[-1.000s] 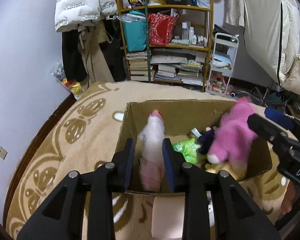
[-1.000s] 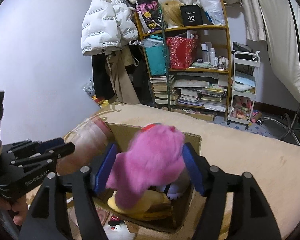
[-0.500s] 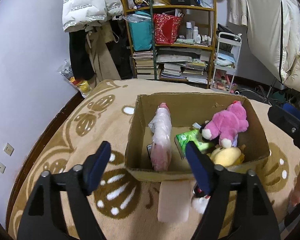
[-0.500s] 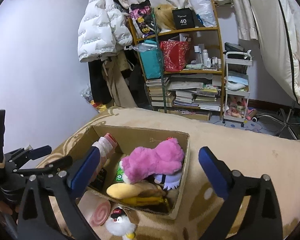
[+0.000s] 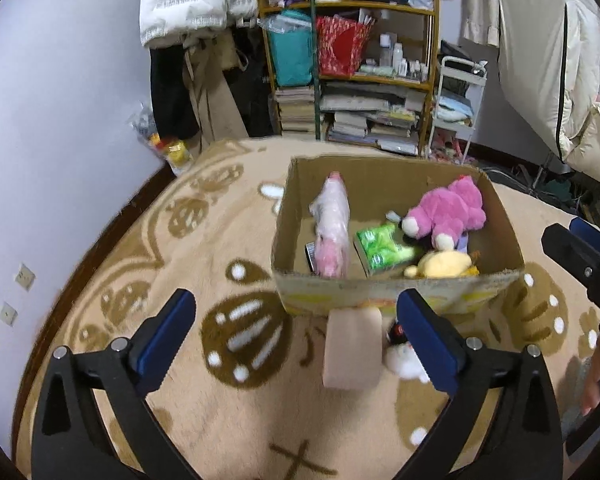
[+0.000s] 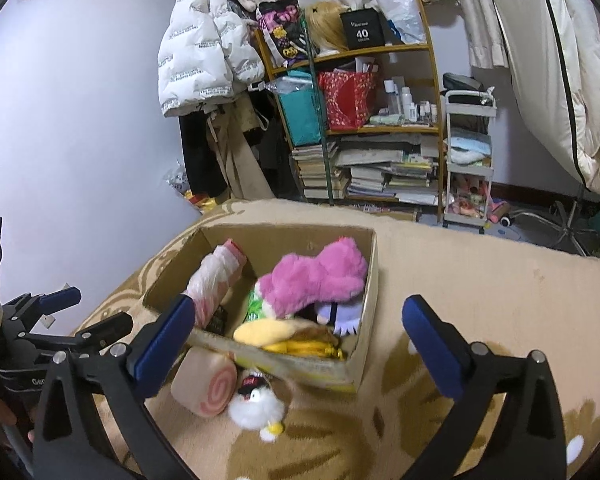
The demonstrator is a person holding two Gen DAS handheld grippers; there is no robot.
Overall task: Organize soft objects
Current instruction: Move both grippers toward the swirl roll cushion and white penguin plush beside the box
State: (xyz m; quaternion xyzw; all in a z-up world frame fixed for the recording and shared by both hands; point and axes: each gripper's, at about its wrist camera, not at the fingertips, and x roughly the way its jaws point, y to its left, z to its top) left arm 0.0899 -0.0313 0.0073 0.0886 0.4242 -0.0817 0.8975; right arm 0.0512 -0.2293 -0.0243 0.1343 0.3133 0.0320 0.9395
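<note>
L gripper [image 5: 296, 336] jaws opening, nothing between; pink roll [image 5: 331, 232] now in box [image 5: 380, 292] ahead. R gripper [image 6: 298, 340] wide apart, empty; pink plush [image 6: 316, 280] dropped in too. Next: swirl cushion [image 6: 208, 384] + white toy [image 6: 256, 404] just below jaws.

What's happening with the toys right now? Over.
Left gripper opening, nothing between fingers; right gripper open, empty. Pink plush in cardboard box. Swirl cushion, white plush outside, unobstructed.
</note>
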